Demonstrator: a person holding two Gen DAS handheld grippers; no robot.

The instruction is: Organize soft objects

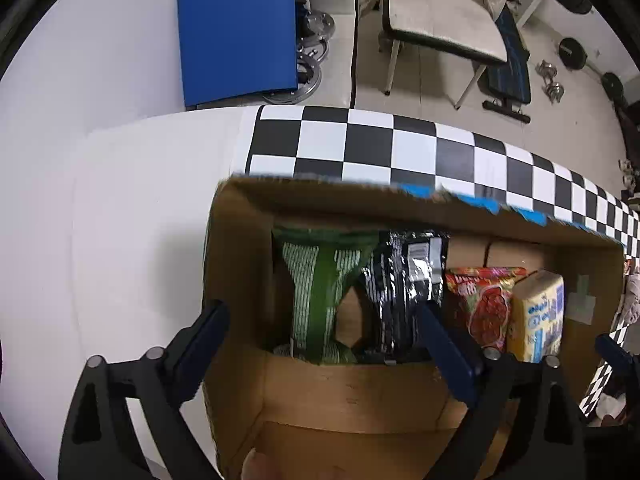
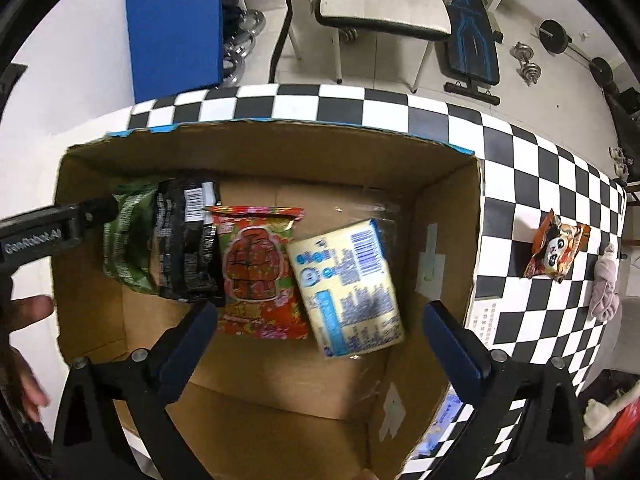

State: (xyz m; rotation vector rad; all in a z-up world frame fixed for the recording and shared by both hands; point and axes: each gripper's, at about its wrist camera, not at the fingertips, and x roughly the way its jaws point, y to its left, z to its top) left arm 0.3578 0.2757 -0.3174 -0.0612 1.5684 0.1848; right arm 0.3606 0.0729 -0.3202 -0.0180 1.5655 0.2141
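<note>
An open cardboard box (image 2: pixel 440 208) sits on the checkered table. Inside lie a green packet (image 2: pixel 128 240), a black packet (image 2: pixel 188 240), a red snack packet (image 2: pixel 256 272) and a yellow tissue pack (image 2: pixel 348 288). The same box (image 1: pixel 352 392) and packets show in the left wrist view: green (image 1: pixel 320 292), black (image 1: pixel 404 288), red (image 1: pixel 484 304), yellow (image 1: pixel 538 316). My left gripper (image 1: pixel 324 344) is open over the box's near wall, its right finger by the black packet; it also shows in the right wrist view (image 2: pixel 80 220). My right gripper (image 2: pixel 320 344) is open and empty above the box.
A panda snack packet (image 2: pixel 560 248) and a grey cloth (image 2: pixel 604 284) lie on the checkered table (image 2: pixel 540 184) right of the box. A blue board (image 2: pixel 176 28), a chair (image 2: pixel 384 0) and dumbbells (image 2: pixel 528 64) stand on the floor beyond.
</note>
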